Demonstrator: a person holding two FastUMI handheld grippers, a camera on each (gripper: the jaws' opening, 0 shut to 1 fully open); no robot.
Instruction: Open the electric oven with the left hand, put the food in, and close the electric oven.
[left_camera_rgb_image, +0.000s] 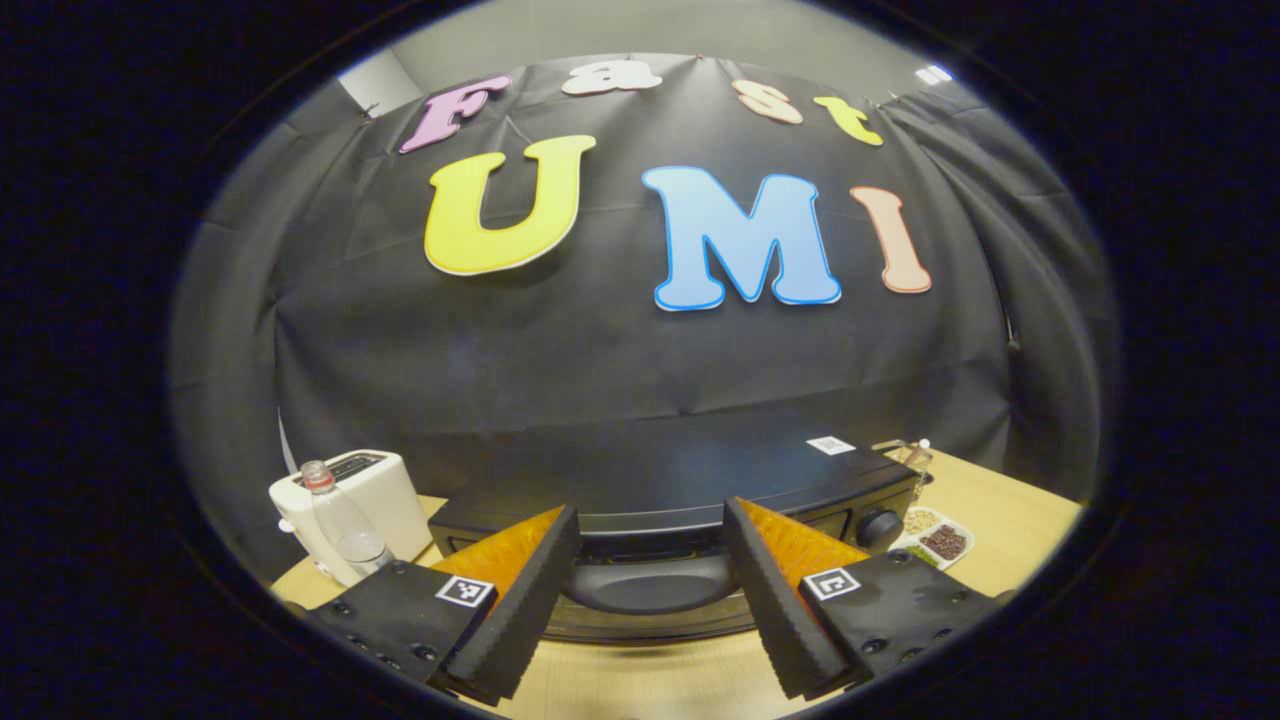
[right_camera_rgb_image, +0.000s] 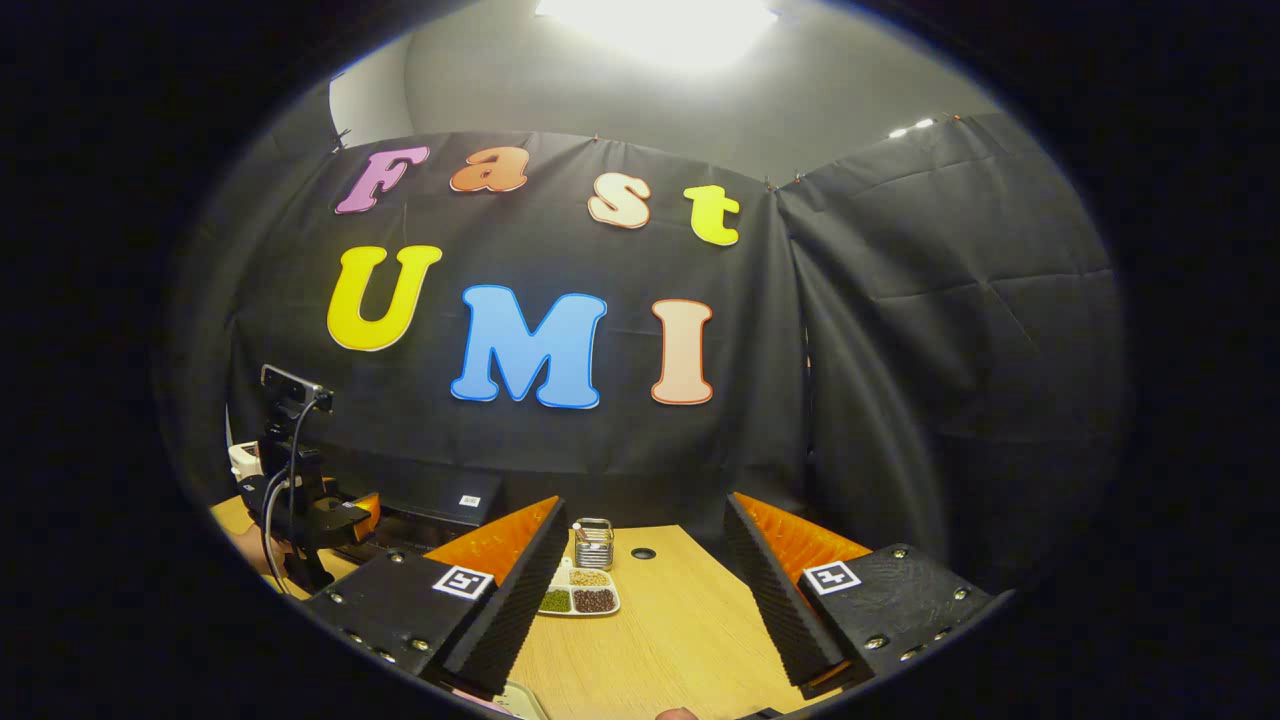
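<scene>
Directly ahead of my left gripper (left_camera_rgb_image: 650, 600) stands the electric oven (left_camera_rgb_image: 680, 500), door closed, with its curved handle (left_camera_rgb_image: 650, 585) lying between the two fingers but not yet touched by either. I judge this lineup deliberate: the fingers straddle the handle so a short advance and a squeeze would take it for the pull. Jaws on this side are spread wide and hold nothing. A white toaster (left_camera_rgb_image: 350, 500) and a clear plastic bottle (left_camera_rgb_image: 340, 520) stand left of the oven; a divided dish of beans (left_camera_rgb_image: 935, 540) sits to its right on the wooden table (left_camera_rgb_image: 1010, 510).

My right gripper (right_camera_rgb_image: 640, 590) hangs well off to the side over bare tabletop, likely parked clear of the door's swing. Its jaws are likewise spread and empty. I cannot identify the food to be loaded with certainty.
</scene>
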